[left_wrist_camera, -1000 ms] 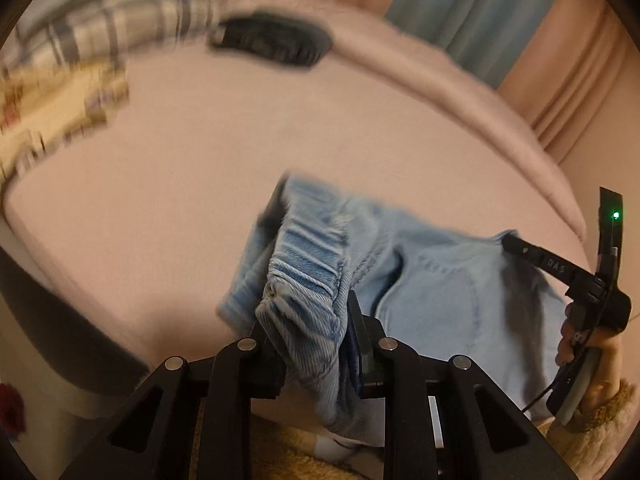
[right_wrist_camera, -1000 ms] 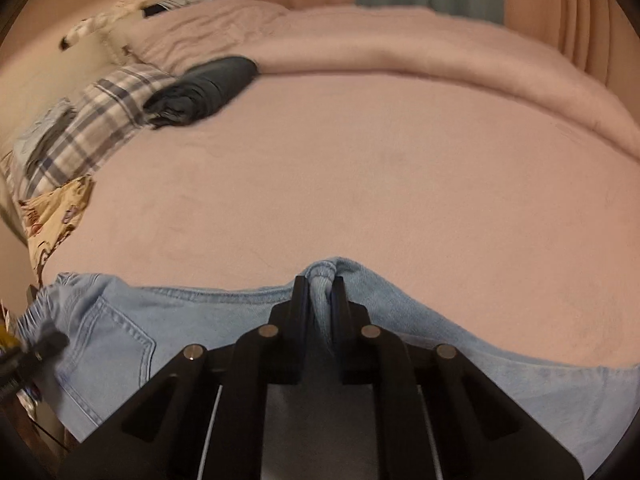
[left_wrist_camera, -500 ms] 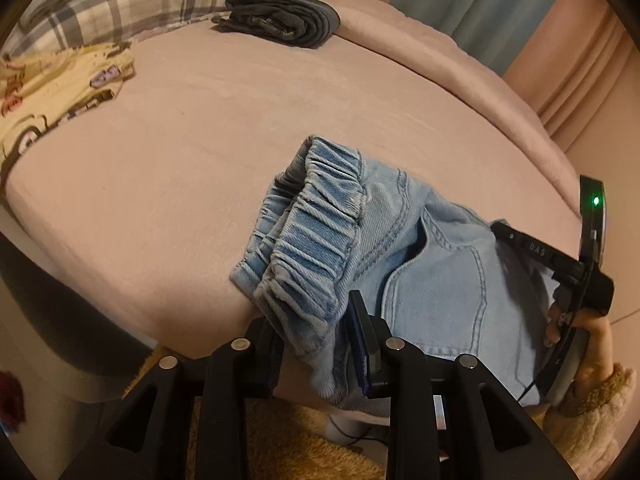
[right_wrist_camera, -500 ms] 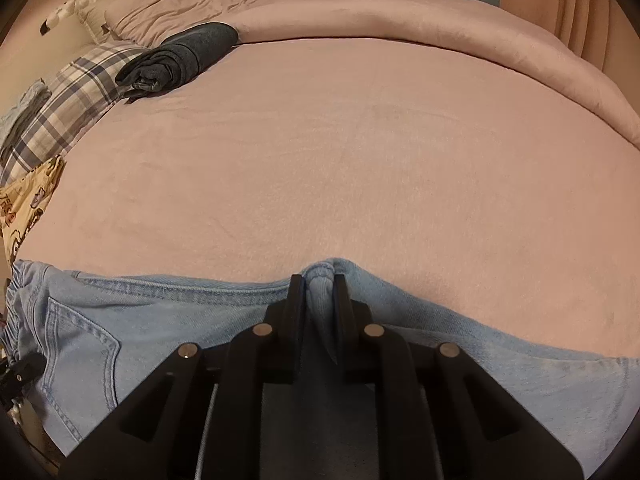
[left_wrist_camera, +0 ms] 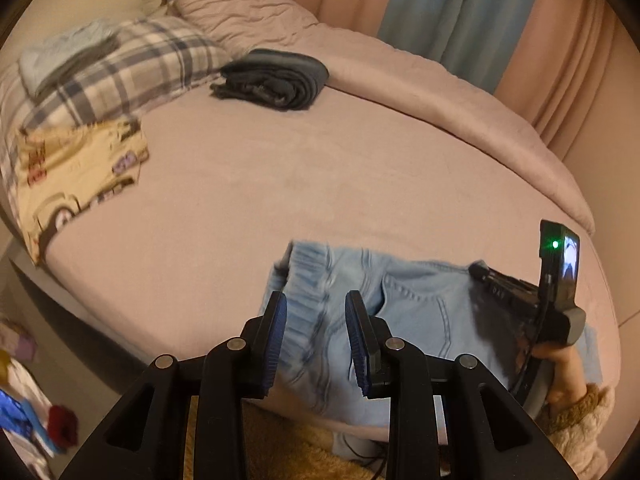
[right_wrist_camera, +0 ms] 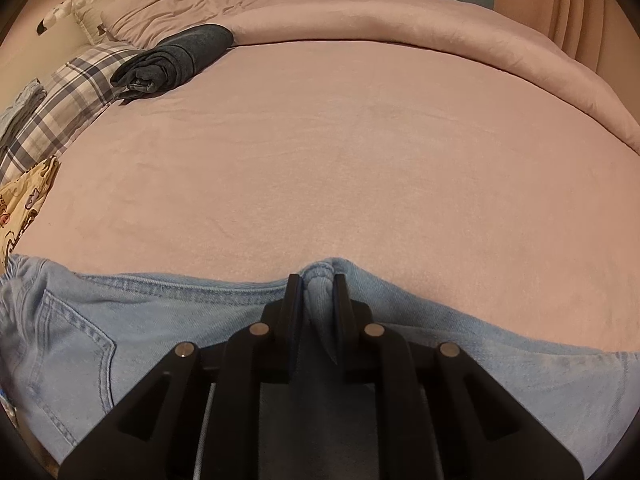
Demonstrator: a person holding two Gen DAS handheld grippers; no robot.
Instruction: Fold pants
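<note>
Light blue denim pants (left_wrist_camera: 416, 312) lie along the near edge of the pink bed (left_wrist_camera: 320, 184), the elastic waistband at the left end. My left gripper (left_wrist_camera: 316, 320) is open, its blue pads (left_wrist_camera: 278, 340) apart just above the waistband, holding nothing. In the right wrist view my right gripper (right_wrist_camera: 316, 284) is shut on a bunched fold of the pants (right_wrist_camera: 120, 320) at their far edge. The right gripper's body and the hand that holds it also show in the left wrist view (left_wrist_camera: 556, 312), resting on the pants.
A folded dark garment (left_wrist_camera: 276, 80) lies at the far side of the bed. A plaid pillow (left_wrist_camera: 120, 76) and a yellow printed cloth (left_wrist_camera: 76, 176) lie at the left. A rolled duvet (right_wrist_camera: 440, 40) runs along the back. Curtains (left_wrist_camera: 460, 8) hang behind.
My left gripper has opened, let go of the waistband and drawn back and up. The waistband has dropped flat on the bed. The right gripper keeps its hold.
</note>
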